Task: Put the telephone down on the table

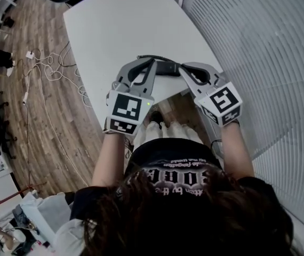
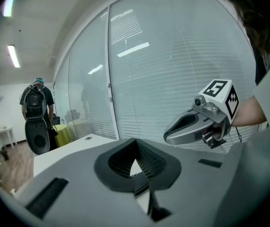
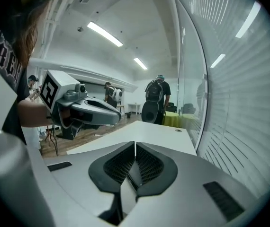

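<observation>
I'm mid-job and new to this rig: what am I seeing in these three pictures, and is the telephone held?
No robot arm here: a person holds a two-jaw gripper in each hand. The head view looks down from the person's head: the left gripper and right gripper reach over the near edge of the white table. The other two views come from cameras on each gripper, looking along its jaws. Both pairs of jaws are together, with nothing between them. The dark telephone lies on the table by the tips, with its cord.

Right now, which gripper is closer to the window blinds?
Right. The right gripper is on the side toward the blinds; the left gripper is past the telephone, toward the wooden floor.
</observation>
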Demonstrator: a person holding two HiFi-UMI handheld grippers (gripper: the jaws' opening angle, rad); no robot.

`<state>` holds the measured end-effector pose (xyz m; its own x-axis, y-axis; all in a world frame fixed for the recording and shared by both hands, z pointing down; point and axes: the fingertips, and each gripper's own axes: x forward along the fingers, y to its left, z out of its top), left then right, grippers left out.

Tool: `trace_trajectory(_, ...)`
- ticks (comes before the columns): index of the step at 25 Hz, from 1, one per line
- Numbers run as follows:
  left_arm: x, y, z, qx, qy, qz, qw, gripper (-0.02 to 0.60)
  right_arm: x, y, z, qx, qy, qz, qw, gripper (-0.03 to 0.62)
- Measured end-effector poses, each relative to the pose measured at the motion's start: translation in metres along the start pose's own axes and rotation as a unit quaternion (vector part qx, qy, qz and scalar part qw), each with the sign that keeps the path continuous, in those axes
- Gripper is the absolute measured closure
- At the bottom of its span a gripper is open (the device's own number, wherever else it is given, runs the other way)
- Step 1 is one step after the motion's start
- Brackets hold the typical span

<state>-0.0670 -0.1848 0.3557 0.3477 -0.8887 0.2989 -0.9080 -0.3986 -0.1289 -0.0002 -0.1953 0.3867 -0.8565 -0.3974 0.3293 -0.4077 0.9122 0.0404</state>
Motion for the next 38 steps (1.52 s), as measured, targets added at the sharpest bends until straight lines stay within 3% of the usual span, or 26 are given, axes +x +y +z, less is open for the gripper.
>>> trace_trajectory(6, -0.017, -0.004, 0.007, -0.016, 0.010, 0.041, 0.9990, 0.578, -0.017, 0.006, 0.025, -0.008, -0.037, -0.014, 0.999, 0.562)
trace_trajectory(16, -0.049, -0.012, 0.005, -0.039, 0.016, 0.095, 0.9946, 0.578, -0.032, 0.011, 0.028, 0.022, -0.058, -0.055, 0.997, 0.565)
trace_trajectory(38, -0.067, -0.020, -0.004, -0.043, 0.034, 0.090, 0.9945, 0.578, -0.047, 0.026, 0.036, 0.016, -0.075, -0.066, 0.995, 0.566)
